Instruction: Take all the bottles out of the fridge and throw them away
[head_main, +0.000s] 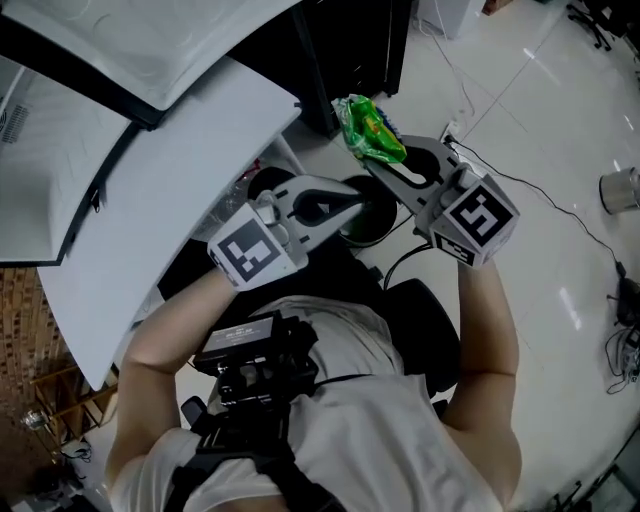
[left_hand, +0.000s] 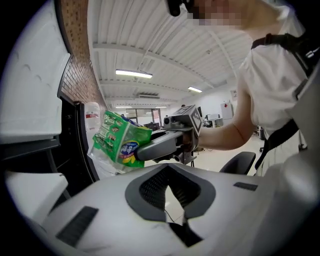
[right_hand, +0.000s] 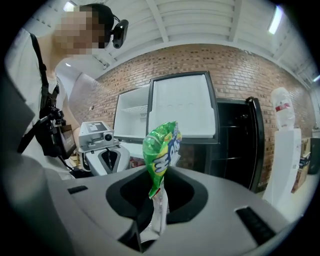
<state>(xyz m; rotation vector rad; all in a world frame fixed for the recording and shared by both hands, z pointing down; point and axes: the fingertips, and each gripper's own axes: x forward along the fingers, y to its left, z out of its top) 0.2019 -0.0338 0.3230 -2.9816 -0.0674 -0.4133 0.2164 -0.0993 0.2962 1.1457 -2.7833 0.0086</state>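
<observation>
A crushed plastic bottle with a green label sticks up from my right gripper, which is shut on its clear lower part. In the right gripper view the bottle rises between the jaws of that gripper. My left gripper is just left of it, shut with nothing in it. In the left gripper view the bottle is straight ahead of the left gripper, above and beyond its jaws, in the right gripper. The left gripper also shows in the right gripper view.
The white fridge door hangs open at the left, with the black fridge behind it. A dark round bin sits below the grippers. A black office chair stands close to the person. Cables lie on the tiled floor.
</observation>
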